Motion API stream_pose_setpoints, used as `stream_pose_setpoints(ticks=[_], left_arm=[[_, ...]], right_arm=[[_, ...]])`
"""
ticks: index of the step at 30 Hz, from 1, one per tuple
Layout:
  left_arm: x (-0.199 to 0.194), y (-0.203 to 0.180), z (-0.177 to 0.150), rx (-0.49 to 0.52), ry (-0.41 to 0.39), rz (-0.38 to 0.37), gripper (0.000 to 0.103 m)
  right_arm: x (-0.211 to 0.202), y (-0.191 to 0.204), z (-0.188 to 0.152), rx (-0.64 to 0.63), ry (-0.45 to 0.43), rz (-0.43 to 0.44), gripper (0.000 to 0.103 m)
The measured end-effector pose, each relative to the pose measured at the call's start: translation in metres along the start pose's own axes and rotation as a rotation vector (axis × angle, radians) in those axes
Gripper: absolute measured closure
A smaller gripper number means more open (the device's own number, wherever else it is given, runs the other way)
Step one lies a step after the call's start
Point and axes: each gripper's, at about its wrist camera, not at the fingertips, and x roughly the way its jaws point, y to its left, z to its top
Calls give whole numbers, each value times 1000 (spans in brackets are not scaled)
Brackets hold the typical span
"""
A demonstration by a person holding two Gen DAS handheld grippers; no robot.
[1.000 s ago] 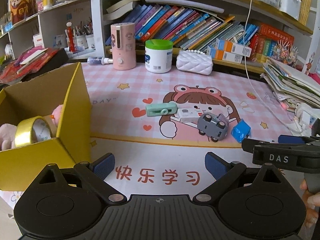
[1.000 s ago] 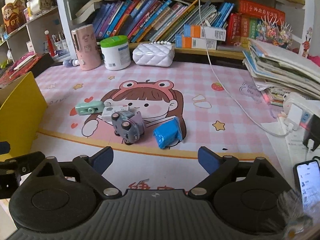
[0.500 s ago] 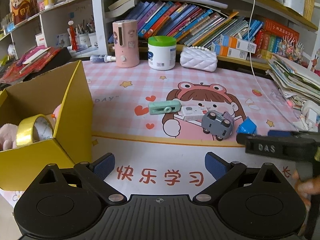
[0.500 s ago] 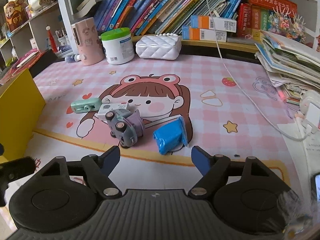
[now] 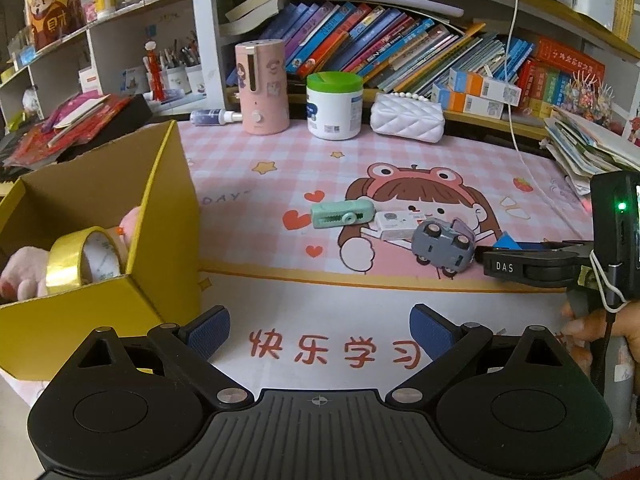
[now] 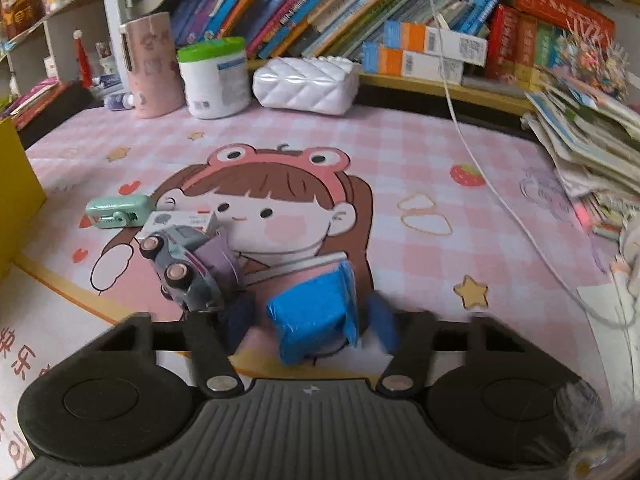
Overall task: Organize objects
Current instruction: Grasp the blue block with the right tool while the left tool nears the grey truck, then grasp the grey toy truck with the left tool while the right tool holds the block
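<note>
A pink checked desk mat (image 6: 400,152) w/ a cartoon girl print is covering the desk, w/ crowded bookshelves (image 5: 380,40) running along the back. Standing at the mat's far edge are a pink cylinder (image 5: 262,88), a green-lidded white tub (image 5: 334,106) and a white quilted pouch (image 5: 406,122).

The right gripper (image 6: 310,316) is sitting low over the mat, jaws drawn in close on both sides of the blue packet (image 6: 314,320). The pic is blurred, but the pads look to be pressing on the packet, which is lying near the mat's front edge. Just left of it, a grey toy car (image 6: 184,268) is lying tipped on its side, touching a small white box (image 6: 180,220); a mint green gadget (image 6: 116,210) is lying beside that box, further left.

The left gripper (image 5: 320,330) is hanging w/ jaws wide apart and nothing btwn them, above the white strip w/ red characters. At its left, a yellow cardboard box (image 5: 168,216) is standing open, holding a roll of gold tape (image 5: 82,260) and a pink plush toy (image 5: 24,270). A person's hand (image 5: 600,332) is gripping the right gripper's handle at the left view's edge.
</note>
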Motion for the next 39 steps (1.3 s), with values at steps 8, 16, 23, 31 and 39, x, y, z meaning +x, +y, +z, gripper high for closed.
stream_pose_setpoints(ticks=[8, 16, 23, 31, 39], left_arm=[[30, -25, 13, -1, 23, -114, 6], [78, -67, 29, 55, 57, -188, 9], [111, -98, 40, 178, 15, -192, 13], [127, -96, 38, 195, 24, -183, 40], [88, -75, 43, 125, -24, -222, 40]], right_arm=[[-41, -14, 5, 56, -76, -15, 63], [-88, -25, -9, -12, -128, -44, 63], [-106, -35, -16, -44, -147, -79, 63], [-109, -45, -23, -24, -117, -82, 63], [-103, -32, -19, -43, -104, -25, 63]])
